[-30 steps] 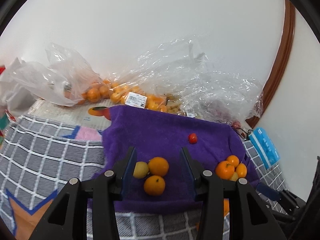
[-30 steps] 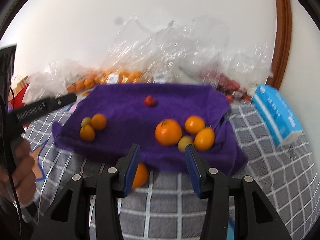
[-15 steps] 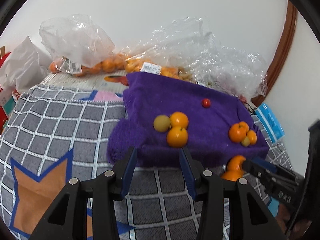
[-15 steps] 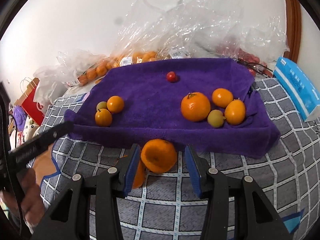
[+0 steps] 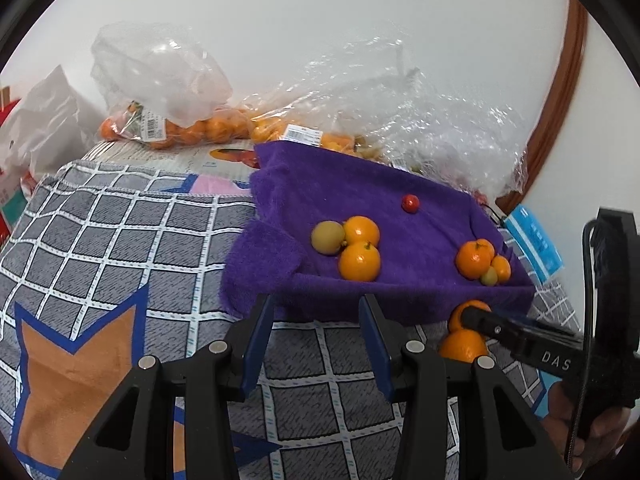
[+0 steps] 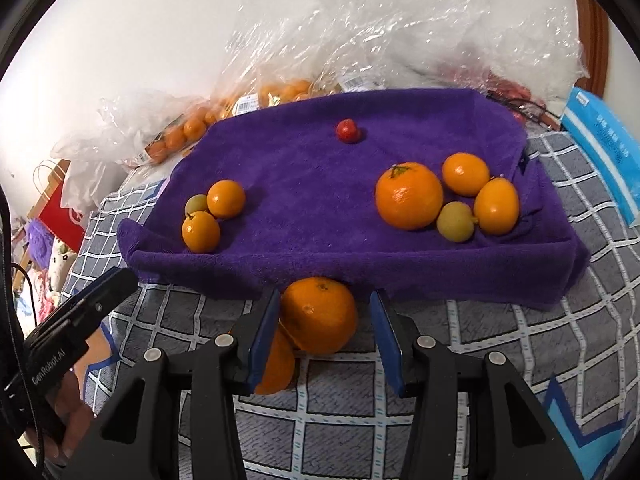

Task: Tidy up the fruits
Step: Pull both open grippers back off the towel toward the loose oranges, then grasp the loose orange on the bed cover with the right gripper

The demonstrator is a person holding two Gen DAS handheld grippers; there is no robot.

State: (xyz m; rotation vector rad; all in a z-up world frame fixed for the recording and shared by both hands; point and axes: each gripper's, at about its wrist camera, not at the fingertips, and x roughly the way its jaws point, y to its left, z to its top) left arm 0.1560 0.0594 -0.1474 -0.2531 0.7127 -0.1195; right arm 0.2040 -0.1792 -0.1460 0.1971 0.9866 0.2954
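Observation:
A purple towel (image 6: 304,184) lies on the checked bedcover. On it sit a left group (image 6: 212,216) of two small oranges and a greenish fruit, a right group (image 6: 444,200) with a big orange, and a small red fruit (image 6: 347,131). In front of the towel's near edge lie two oranges. My right gripper (image 6: 324,336) stands open around the upper orange (image 6: 320,312), with a gap at the right pad. The second orange (image 6: 278,368) is half hidden behind the left finger. My left gripper (image 5: 316,344) is open and empty over the bedcover, short of the towel (image 5: 360,216).
Clear plastic bags of oranges (image 5: 180,128) and other fruit line the wall behind the towel. A blue packet (image 6: 604,140) lies to the right of the towel. The grey checked bedcover (image 5: 120,240) stretches left. A hand holds the right gripper (image 5: 500,328) at the lower right of the left wrist view.
My left gripper drew back from the towel's left fruit group to the bedcover. My right gripper sank and tipped down until the near orange came between its jaws.

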